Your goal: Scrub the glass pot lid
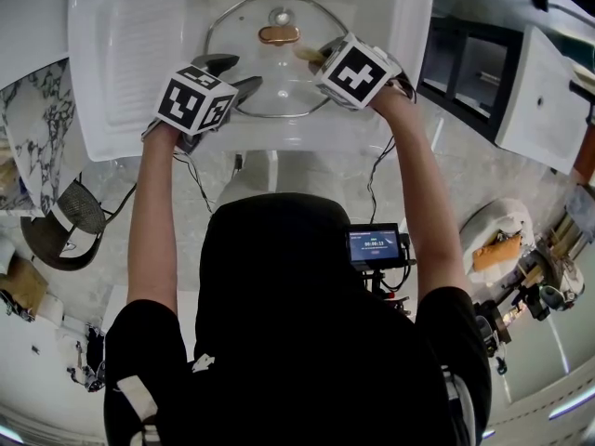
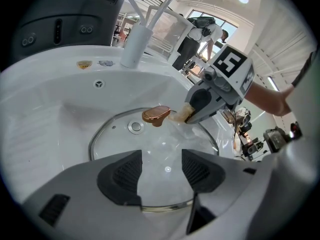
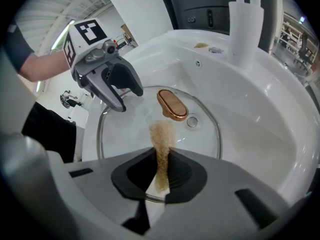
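Observation:
A round glass pot lid with a copper knob lies flat in the white sink. My left gripper stands open over the lid's near left rim. In the left gripper view its fingers are apart, with bare glass between them. My right gripper is shut on a tan scrub sponge. The sponge's tip rests on the glass just short of the knob. The left gripper view shows the sponge beside the knob.
A white faucet rises at the sink's far rim, with an overflow hole in the wall below it. A ribbed drain area lies left of the lid. A small monitor hangs at my waist. A person stands far behind.

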`<state>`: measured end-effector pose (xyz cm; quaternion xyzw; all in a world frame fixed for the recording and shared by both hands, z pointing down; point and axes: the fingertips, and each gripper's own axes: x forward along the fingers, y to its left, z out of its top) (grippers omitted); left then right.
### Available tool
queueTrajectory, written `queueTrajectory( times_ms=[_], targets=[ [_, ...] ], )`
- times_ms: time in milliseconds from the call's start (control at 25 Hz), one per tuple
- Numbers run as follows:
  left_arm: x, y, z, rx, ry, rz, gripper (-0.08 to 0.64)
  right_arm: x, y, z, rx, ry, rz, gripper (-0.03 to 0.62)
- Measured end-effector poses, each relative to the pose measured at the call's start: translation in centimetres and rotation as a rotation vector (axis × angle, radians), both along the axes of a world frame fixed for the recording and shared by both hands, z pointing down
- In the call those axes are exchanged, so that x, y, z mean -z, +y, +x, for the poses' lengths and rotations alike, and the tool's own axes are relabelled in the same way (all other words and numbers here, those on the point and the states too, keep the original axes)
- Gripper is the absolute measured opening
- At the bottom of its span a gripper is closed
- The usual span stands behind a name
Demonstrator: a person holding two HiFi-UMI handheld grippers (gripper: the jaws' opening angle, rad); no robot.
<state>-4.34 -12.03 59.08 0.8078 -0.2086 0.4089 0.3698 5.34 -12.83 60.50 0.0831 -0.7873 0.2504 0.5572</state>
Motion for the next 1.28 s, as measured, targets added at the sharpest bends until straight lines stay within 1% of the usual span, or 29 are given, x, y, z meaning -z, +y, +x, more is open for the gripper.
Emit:
queueTrajectory(
  times_ms=[280,800,1040,1280],
  targets=[
    [-0.1,0.0,0.0,0.003,0.000,0.002,0.247,0.9,1.1,-1.7,0.017,-0.029,-0.014,0.017],
    [-0.1,0.0,-0.1,0.005,-0.001,0.004,0.247,1.6,2.3,-2.9,0.023,-0.066,-0.038,0.017],
    [-0.2,-0.1,0.0,0.008,-0.018,0.003,0.247,1.5,2.2,-2.9,0.013,-0.073,-0.026,0.017],
    [0.0,-0.1,-0.2,0.017,-0.019,0.011,0.244,1.9,2.0,-2.9,-0.023,-0.092,0.014,0.017]
  ],
)
